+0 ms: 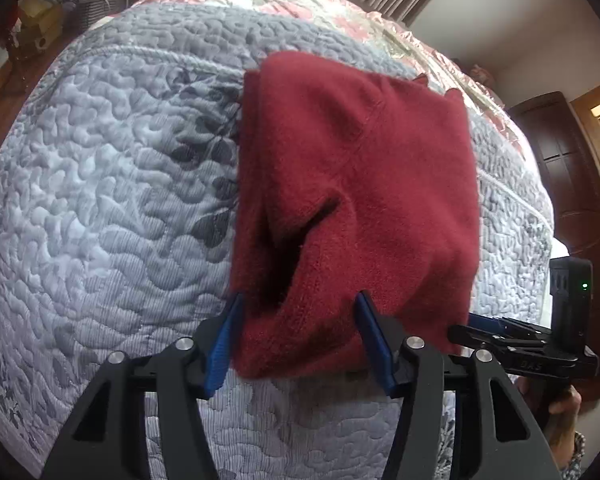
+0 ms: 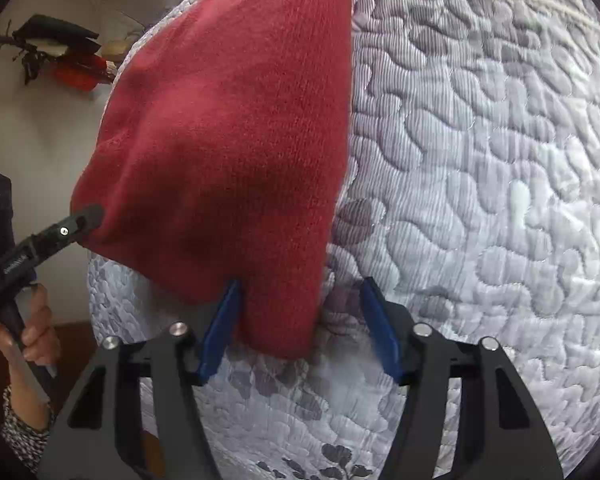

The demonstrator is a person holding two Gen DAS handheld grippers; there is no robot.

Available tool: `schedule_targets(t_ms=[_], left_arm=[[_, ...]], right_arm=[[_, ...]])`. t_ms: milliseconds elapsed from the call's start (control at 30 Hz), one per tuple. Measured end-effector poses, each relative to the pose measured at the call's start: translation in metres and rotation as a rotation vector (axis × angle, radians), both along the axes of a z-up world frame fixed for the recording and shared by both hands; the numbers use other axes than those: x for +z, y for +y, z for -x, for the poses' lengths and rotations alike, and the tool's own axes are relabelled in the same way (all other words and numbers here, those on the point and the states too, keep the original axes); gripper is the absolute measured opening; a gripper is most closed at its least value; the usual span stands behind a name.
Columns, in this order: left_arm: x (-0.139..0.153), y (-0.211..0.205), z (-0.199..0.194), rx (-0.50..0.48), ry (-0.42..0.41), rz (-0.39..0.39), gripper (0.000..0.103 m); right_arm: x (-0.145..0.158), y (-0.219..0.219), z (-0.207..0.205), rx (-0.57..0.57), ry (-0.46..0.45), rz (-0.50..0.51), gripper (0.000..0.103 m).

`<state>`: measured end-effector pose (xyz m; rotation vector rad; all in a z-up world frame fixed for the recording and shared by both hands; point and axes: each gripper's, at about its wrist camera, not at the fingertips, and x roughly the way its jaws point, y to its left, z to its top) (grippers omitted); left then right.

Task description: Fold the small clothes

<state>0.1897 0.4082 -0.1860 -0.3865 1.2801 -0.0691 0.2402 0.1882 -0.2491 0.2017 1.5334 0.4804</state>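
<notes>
Gaping wide, left claw [image 1: 298, 340] and right claw [image 2: 300, 330], each straddling the red knit garment's [image 1: 356, 200] near edge.

Little lettering can be read here. In the left wrist view, the black body of the right gripper [image 1: 480, 330] at the right edge carries pale embossed characters that look like "DAS", though the start of the word is hidden. In the right wrist view, the black arm of the left gripper [image 2: 86, 218] at the left edge bears a small pale word, too blurred to read.
</notes>
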Motion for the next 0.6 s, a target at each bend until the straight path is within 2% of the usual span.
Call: schedule_targets(t_ms=[33,100,167,233,300,367,467,600], left_arm=[[-0.005,0.000,-0.001,0.000,0.012,0.005,0.040],[-0.013,0.005,-0.002,0.011,0.034,0.040,0.022],[-0.011,0.013,-0.002,0.036,0.042,0.123,0.015],[-0.003,0.021,0.001,0.050,0.021,0.205,0.012],[-0.001,0.026,0.005,0.050,0.008,0.223,0.012],[-0.010,0.029,0.008,0.047,0.027,0.203,0.012],[-0.035,0.028,0.007,0.040,0.065,0.167,0.012],[-0.043,0.023,0.003,0.028,0.064,0.132,0.015]], right_arm=[[-0.003,0.003,0.000,-0.009,0.015,-0.007,0.050],[0.001,0.005,0.001,-0.005,0.022,-0.035,0.031],[0.013,0.007,0.007,0.014,-0.011,-0.040,0.016],[0.030,0.004,0.009,0.031,-0.050,-0.049,0.013],[0.042,0.001,0.012,0.043,-0.080,-0.043,0.009],[0.038,0.001,0.015,0.050,-0.070,-0.012,0.006],[0.015,-0.001,0.016,0.062,-0.045,0.075,0.003],[0.006,0.004,0.015,0.072,-0.035,0.087,0.003]])
